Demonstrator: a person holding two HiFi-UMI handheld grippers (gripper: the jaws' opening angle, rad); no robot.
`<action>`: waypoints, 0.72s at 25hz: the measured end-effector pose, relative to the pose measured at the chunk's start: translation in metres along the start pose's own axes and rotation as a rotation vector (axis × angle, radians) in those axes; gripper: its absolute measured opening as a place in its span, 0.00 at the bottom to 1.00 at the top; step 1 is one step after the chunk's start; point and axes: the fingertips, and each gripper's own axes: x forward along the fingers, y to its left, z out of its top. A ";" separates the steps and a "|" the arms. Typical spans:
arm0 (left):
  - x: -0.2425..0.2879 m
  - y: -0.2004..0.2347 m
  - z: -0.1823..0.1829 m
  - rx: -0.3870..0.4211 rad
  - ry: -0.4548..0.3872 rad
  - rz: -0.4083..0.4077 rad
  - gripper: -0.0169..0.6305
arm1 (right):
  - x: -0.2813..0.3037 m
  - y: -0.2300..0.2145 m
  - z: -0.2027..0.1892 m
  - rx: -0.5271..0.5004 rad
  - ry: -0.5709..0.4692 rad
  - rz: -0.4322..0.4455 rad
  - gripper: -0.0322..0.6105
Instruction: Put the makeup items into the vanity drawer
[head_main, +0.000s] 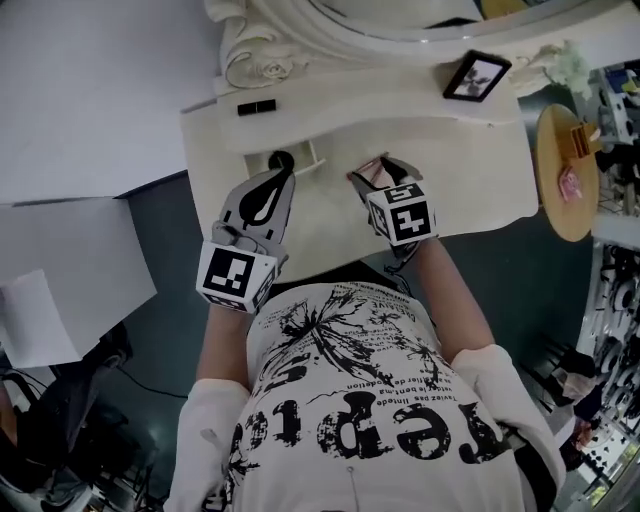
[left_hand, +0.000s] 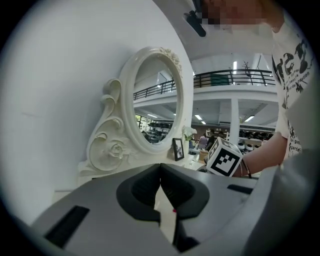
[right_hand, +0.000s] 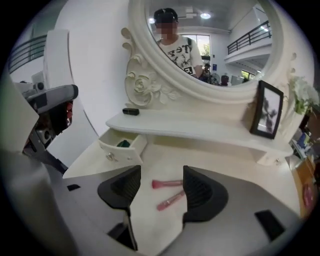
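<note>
Tongs at left (head_main: 283, 160) pressed together, empty, tips near open drawer (right_hand: 120, 150) holding something green. Further right, two pink brushes (right_hand: 167, 184) lying flat on bench (right_hand: 225, 160), outside drawer, framed between spread, empty tongs at right (right_hand: 161, 172).

I read pink brush (right_hand: 167, 183), second pink brush (right_hand: 170, 200) on cream desk (right_hand: 225, 165) — green item (right_hand: 123, 143) in cream drawer (right_hand: 116, 152). Right claw (right_hand: 160, 192) grey, pads (right_hand: 122, 187) black; marker cube (head_main: 402, 215) black-and-white squares.
</note>
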 end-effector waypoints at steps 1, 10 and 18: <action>0.008 -0.006 -0.001 0.005 0.007 -0.020 0.05 | 0.001 -0.009 -0.009 0.023 0.014 -0.015 0.49; 0.053 -0.036 -0.022 0.013 0.085 -0.141 0.05 | 0.024 -0.048 -0.065 0.265 0.103 -0.057 0.41; 0.066 -0.033 -0.038 0.005 0.123 -0.160 0.05 | 0.050 -0.060 -0.071 0.373 0.145 -0.112 0.36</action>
